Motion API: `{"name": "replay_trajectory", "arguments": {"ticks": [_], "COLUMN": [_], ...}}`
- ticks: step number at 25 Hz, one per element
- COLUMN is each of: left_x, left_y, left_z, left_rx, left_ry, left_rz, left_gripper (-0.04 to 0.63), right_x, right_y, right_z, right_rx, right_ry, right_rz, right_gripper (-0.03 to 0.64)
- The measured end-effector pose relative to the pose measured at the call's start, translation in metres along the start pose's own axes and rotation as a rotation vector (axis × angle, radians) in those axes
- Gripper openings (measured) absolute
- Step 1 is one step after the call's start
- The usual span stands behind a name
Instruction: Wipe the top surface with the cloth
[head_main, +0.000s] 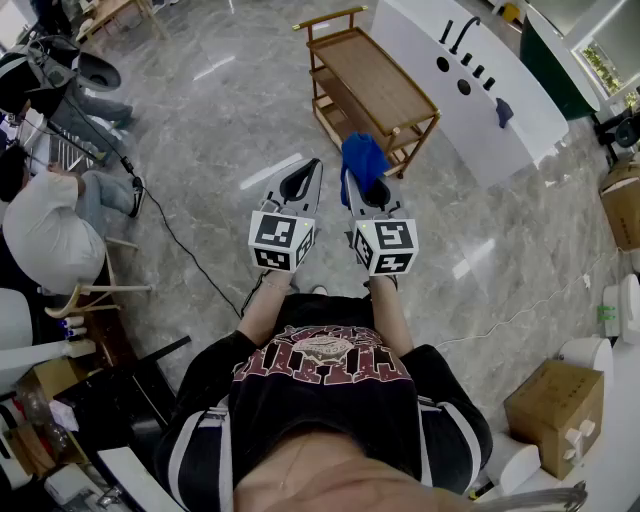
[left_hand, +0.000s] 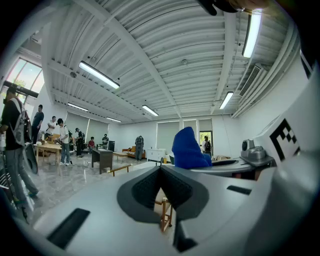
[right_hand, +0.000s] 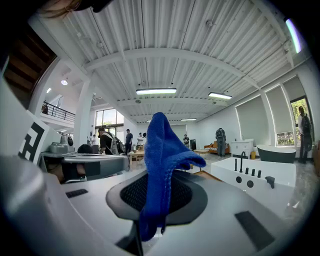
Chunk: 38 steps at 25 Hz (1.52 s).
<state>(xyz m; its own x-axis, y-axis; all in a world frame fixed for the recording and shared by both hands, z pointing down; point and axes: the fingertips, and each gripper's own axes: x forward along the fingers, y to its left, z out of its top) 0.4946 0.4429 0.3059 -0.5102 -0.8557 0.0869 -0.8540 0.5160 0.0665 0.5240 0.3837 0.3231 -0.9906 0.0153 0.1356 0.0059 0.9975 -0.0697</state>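
The right gripper (head_main: 368, 192) clamps a blue cloth (head_main: 362, 160), bunched at its tips, short of the wooden trolley (head_main: 372, 85). The left gripper (head_main: 308, 172) is closed on nothing. Wiping looks not yet begun. The next move likely means carrying the cloth forward onto the trolley's top tray, apparently bare. A cardboard box (head_main: 555, 415) sits closed, contents unseen.

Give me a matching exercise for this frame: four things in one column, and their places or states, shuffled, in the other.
Things:
1. blue cloth
2. left gripper
3. wooden cart
4. cardboard box

Places or states:
a. on the floor at the lower right of the head view
b. pinched in the right gripper
c. jaws together, nothing held
d. standing on the floor ahead of both grippers

Pairs: 1-b, 2-c, 3-d, 4-a.
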Motion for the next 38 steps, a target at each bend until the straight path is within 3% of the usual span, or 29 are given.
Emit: {"name": "replay_trajectory", "arguments": {"ticks": [10, 24, 33, 38], "left_x": [0.021, 0.137, 0.181, 0.195], "left_y": [0.036, 0.13, 0.151, 0.132], "left_z": [-0.009, 0.007, 0.015, 0.009], "left_rx": [-0.002, 0.011, 0.014, 0.019], "left_ry": [0.004, 0.04, 0.071, 0.074], "left_rz": [-0.042, -0.156, -0.262, -0.339], "left_gripper": [0.048, 0.048, 0.048, 0.048], "right_x": [0.036, 0.166, 0.202, 0.192], "right_y": [-0.002, -0.046, -0.066, -0.081], "right_z": [0.0, 0.023, 0.039, 0.028], "right_rx": [0.008, 0.039, 0.066, 0.079], "right_ry": [-0.011, -0.011, -0.013, 0.009], "right_rz": [-0.048, -0.142, -0.23, -0.31], "right_gripper": [0.078, 0.078, 0.078, 0.078]}}
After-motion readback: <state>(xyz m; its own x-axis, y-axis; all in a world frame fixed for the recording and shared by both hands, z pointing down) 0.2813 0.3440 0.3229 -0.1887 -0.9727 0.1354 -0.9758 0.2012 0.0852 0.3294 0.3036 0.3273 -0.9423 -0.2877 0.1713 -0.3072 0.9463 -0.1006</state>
